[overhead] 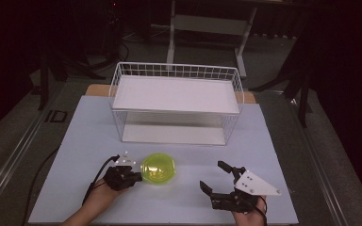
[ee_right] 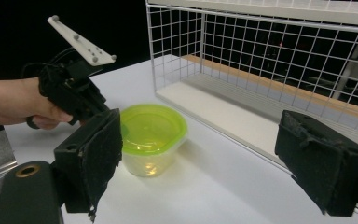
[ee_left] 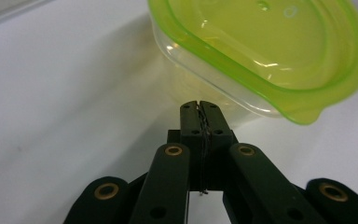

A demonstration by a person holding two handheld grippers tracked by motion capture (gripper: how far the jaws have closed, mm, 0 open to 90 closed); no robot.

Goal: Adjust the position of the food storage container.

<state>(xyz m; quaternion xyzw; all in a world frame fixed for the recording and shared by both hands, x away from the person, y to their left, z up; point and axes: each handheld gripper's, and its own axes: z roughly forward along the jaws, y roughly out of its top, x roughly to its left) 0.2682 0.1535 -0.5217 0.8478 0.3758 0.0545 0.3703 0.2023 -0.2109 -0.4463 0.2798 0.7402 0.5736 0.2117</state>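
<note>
- Near the bench's (overhead: pixel 75 141) front edge, the green-lidded container (overhead: pixel 158 168) sits before the wire rack (overhead: pixel 176 101).
- Left gripper (overhead: pixel 133 175), jaws pressed together, noses against its side, apparently to push it.
- Right gripper (overhead: pixel 215 178) waits apart, jaws wide.

A dim lab or test room: a white surface (overhead: pixel 99 122) on a bare grey floor, a metal stand frame (overhead: pixel 207 28) behind the wire shelf rack (overhead: pixel 176 101), cables (overhead: pixel 118 47) behind-left of it.

Table (overhead: pixel 75 188) bears container (overhead: pixel 158 168), rack (overhead: pixel 176 106).
</note>
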